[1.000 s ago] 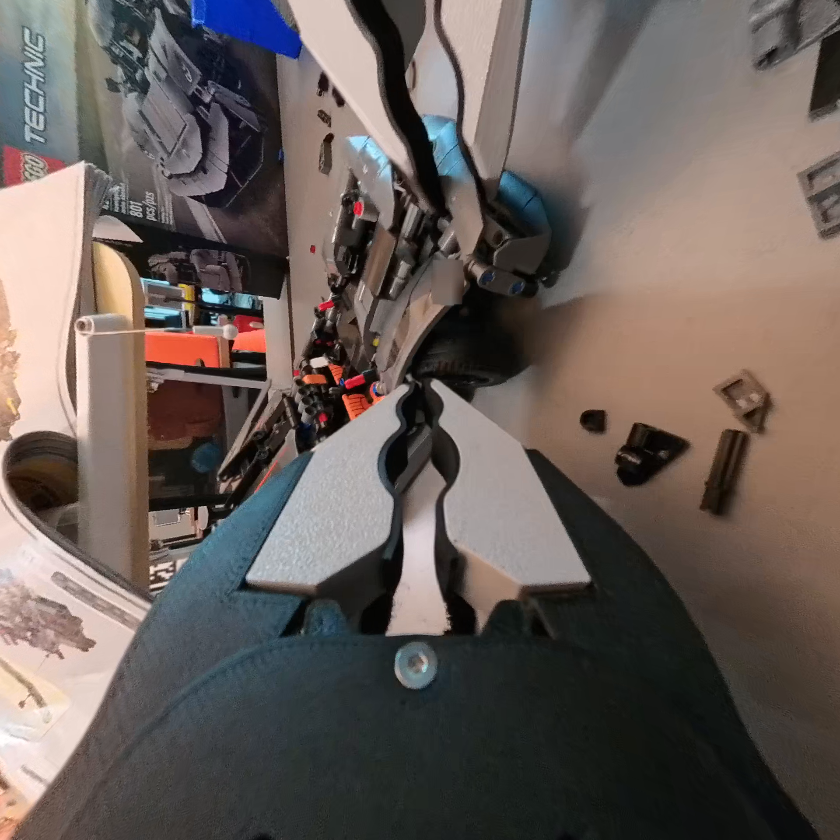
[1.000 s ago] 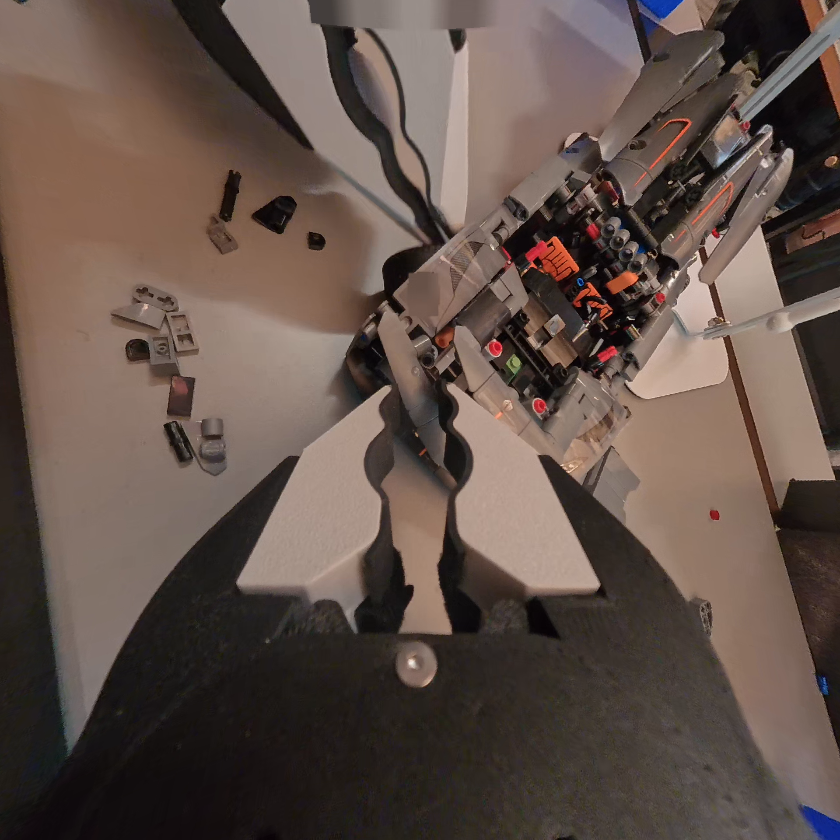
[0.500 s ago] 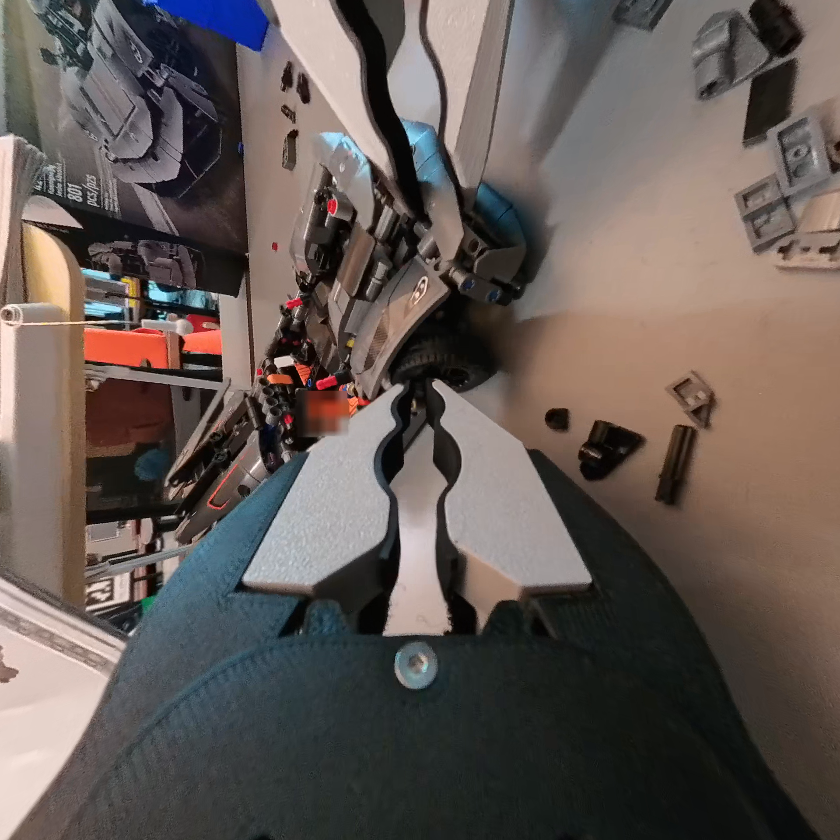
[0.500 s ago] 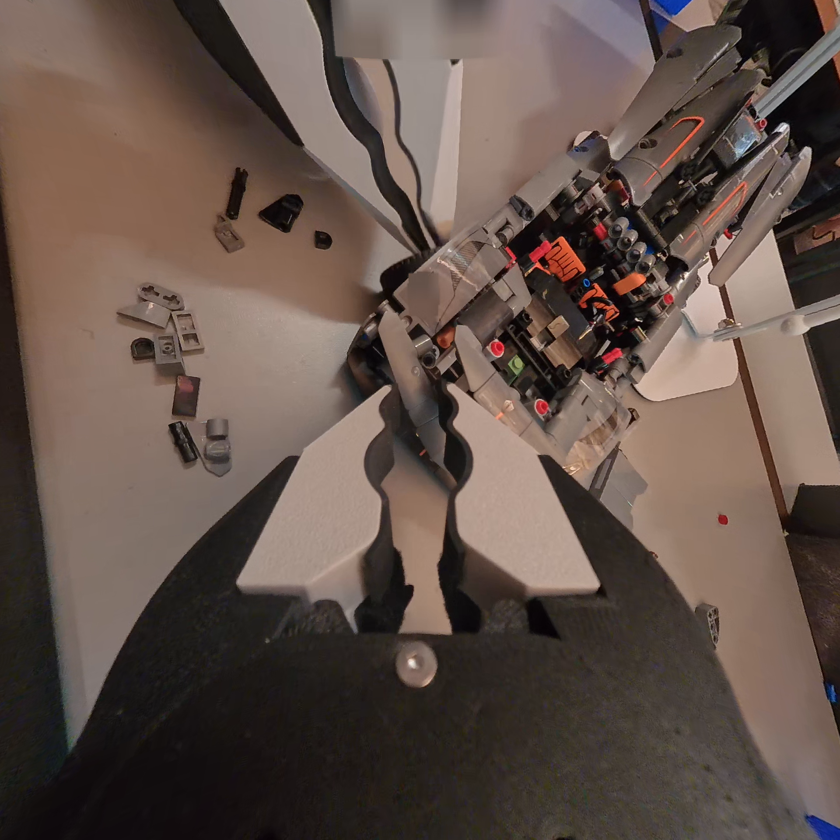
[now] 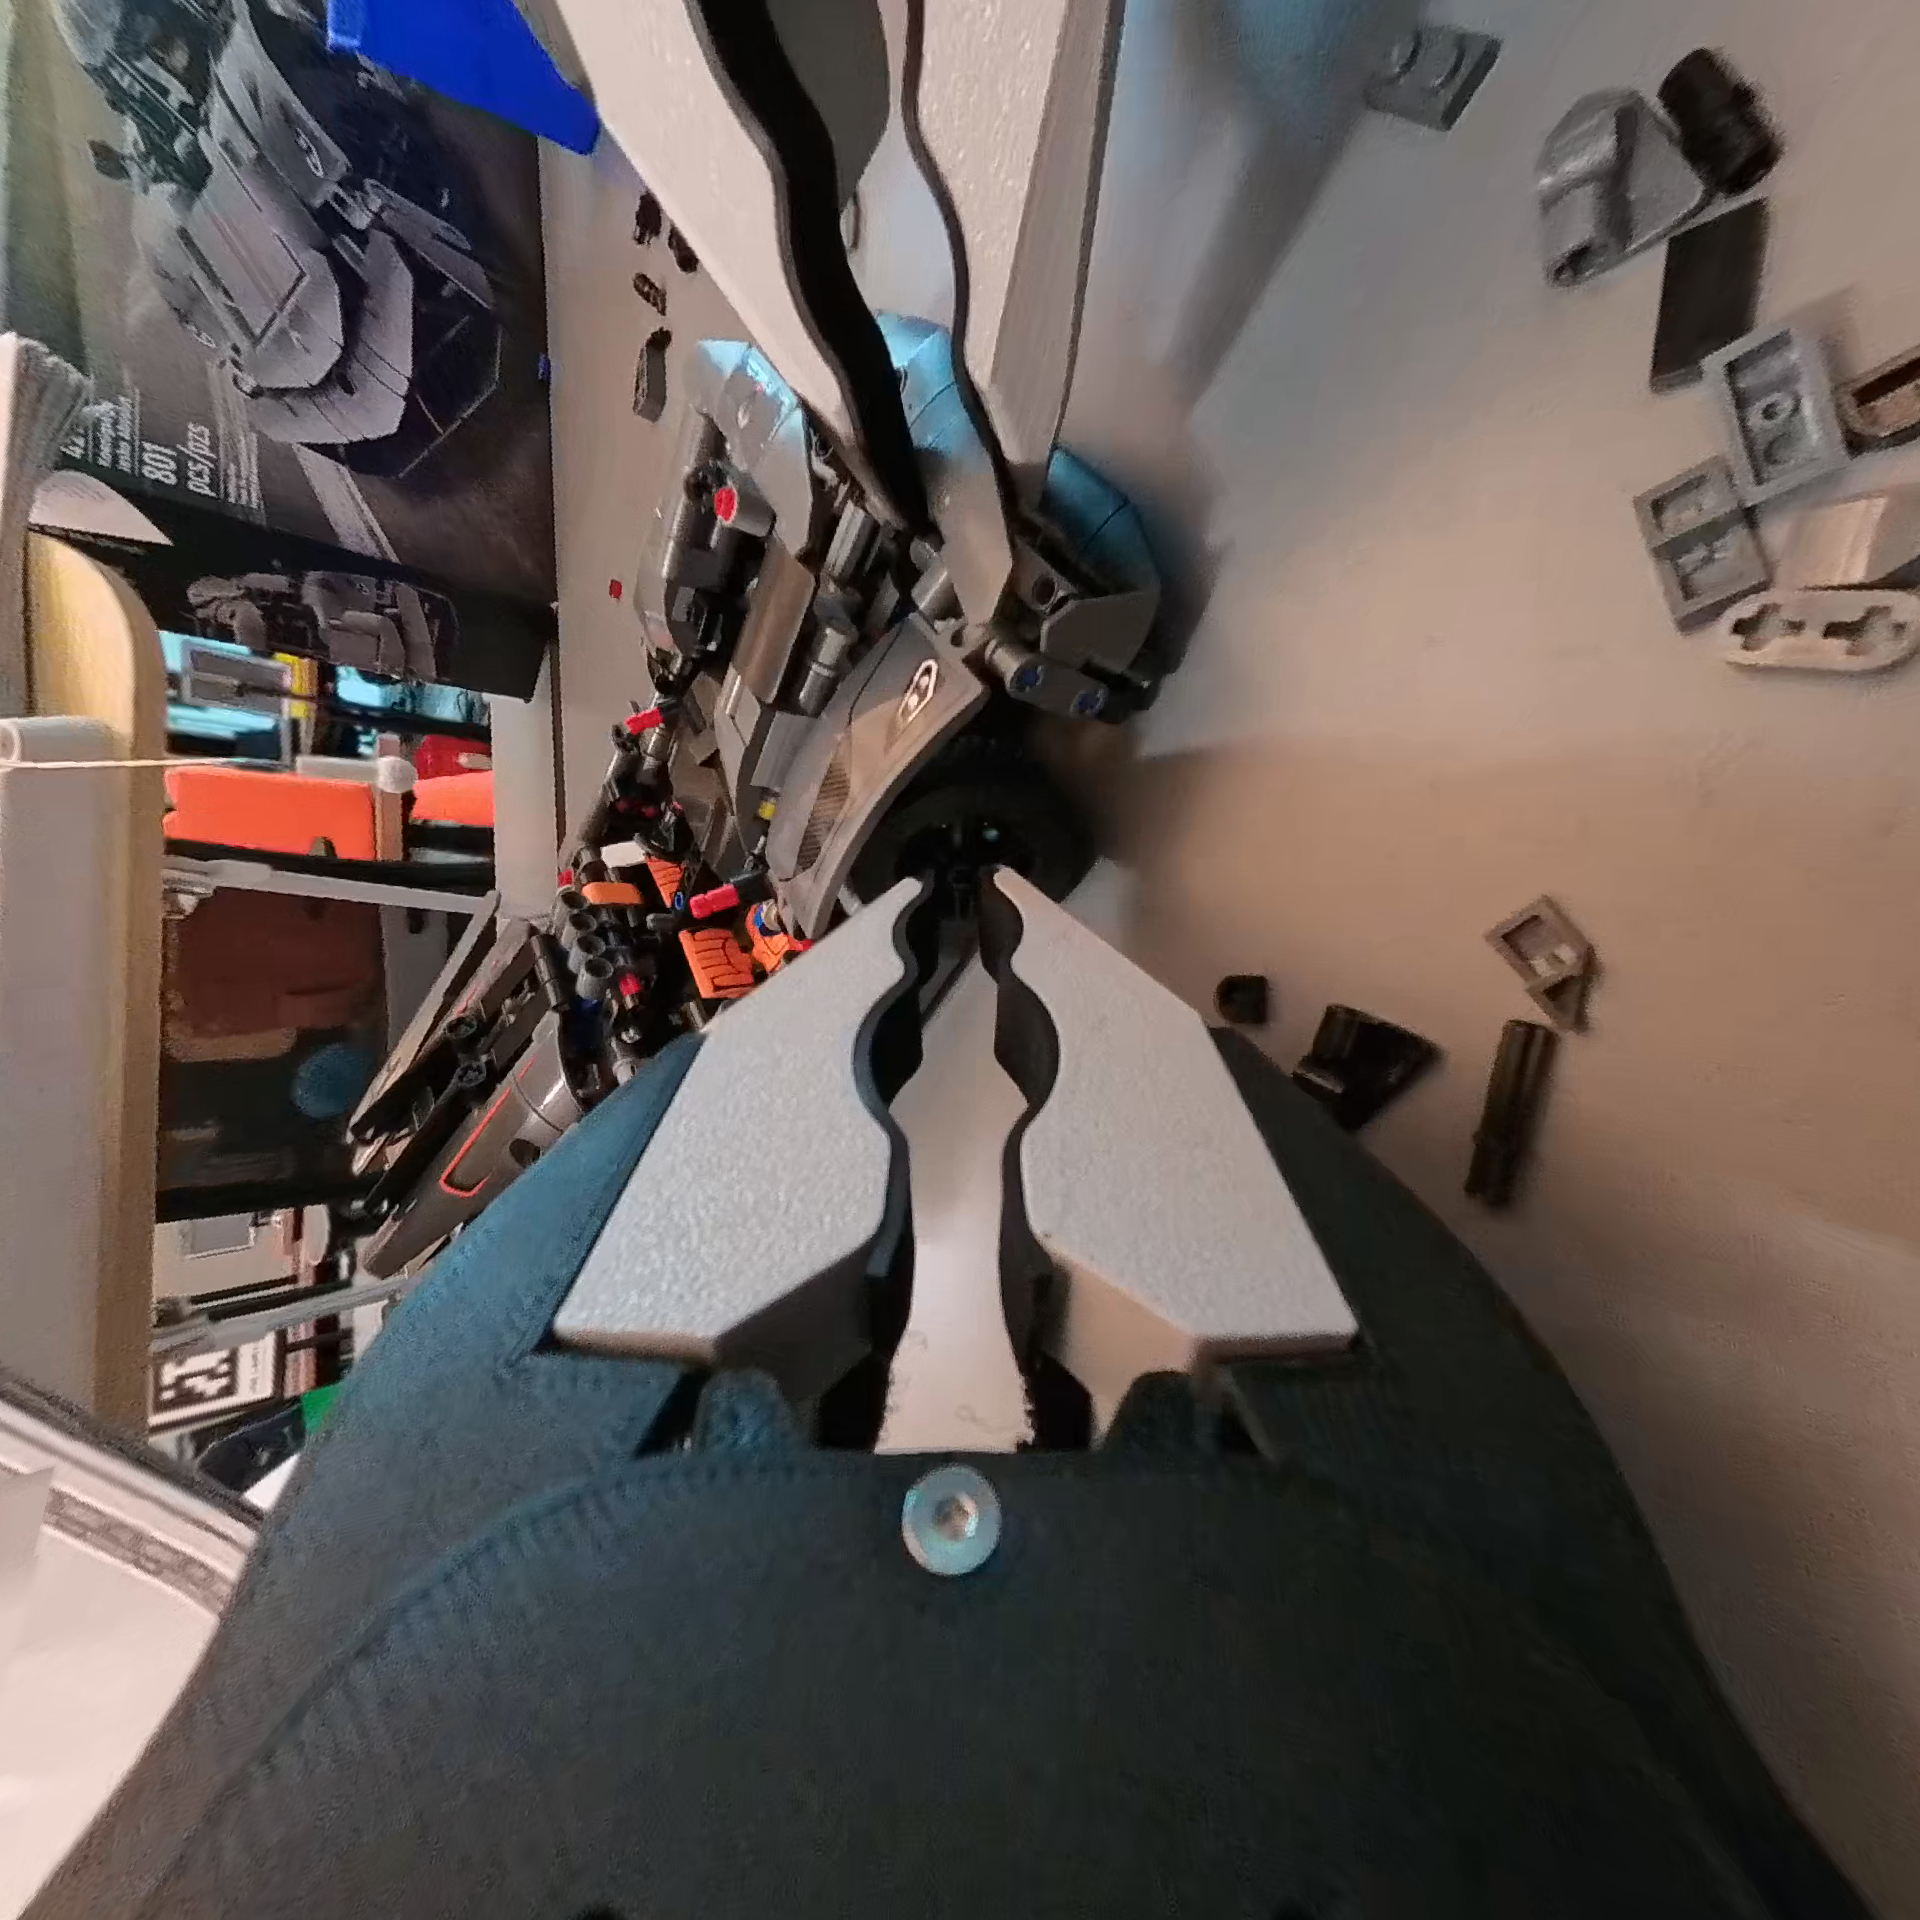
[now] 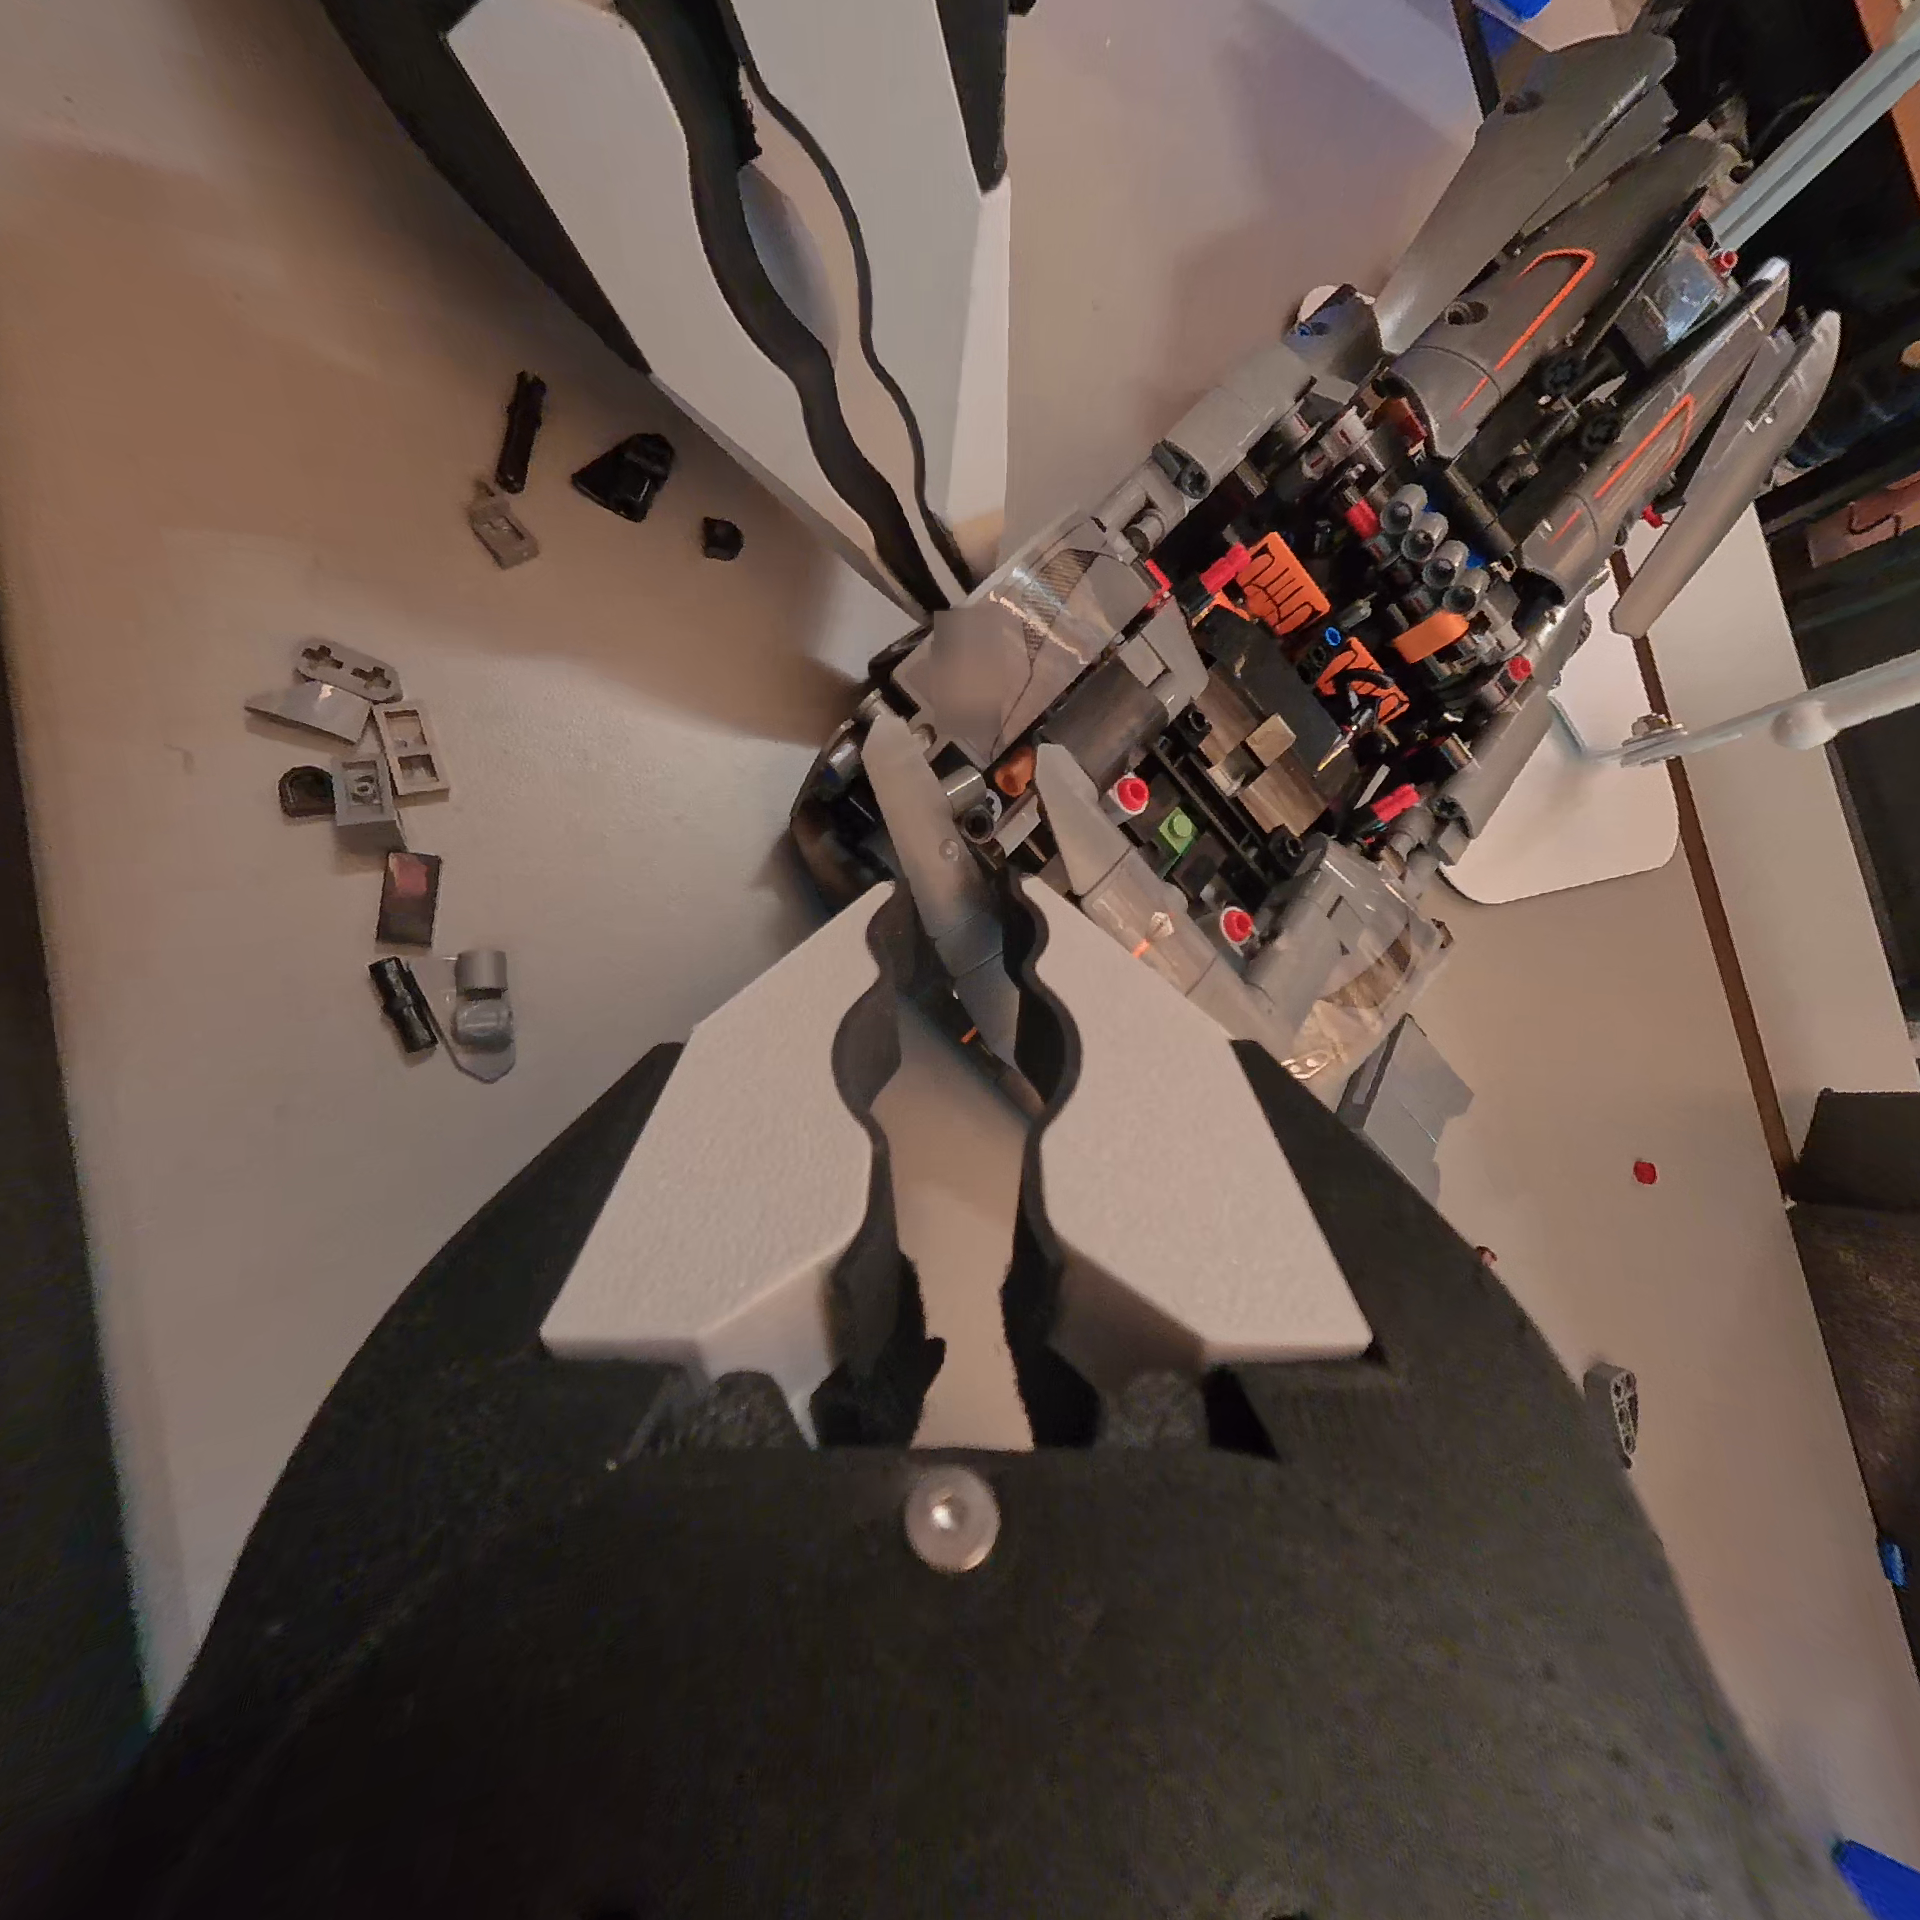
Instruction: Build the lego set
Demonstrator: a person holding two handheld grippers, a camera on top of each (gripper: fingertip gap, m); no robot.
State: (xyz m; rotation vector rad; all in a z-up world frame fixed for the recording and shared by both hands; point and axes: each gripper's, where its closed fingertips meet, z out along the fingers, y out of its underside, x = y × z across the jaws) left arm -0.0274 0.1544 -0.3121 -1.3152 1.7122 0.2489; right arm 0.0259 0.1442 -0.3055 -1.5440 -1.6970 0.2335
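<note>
While a pale table [image 6: 208, 1299] fills both views, a grey Lego car model [image 6: 1299, 727] with orange and red details lies across its middle, half built. The right gripper [image 6: 956, 883] pinches a slim grey panel at the car's near end, its fingers drawn narrow around that piece. The left gripper [image 5: 956, 883] comes in from the opposite side, its tips almost together at the black wheel [image 5: 977, 831]; whether they actually squeeze the tyre is hard to tell (the tips hide the contact). Behind the car, the dark set box [image 5: 312, 260] stands at the table's edge, cut off by the frame. Loose grey plates [image 6: 353, 738] cluster well apart from the car, and small black pins [image 6: 623, 473] lie nearer the left gripper. The car's underside is hidden.
</note>
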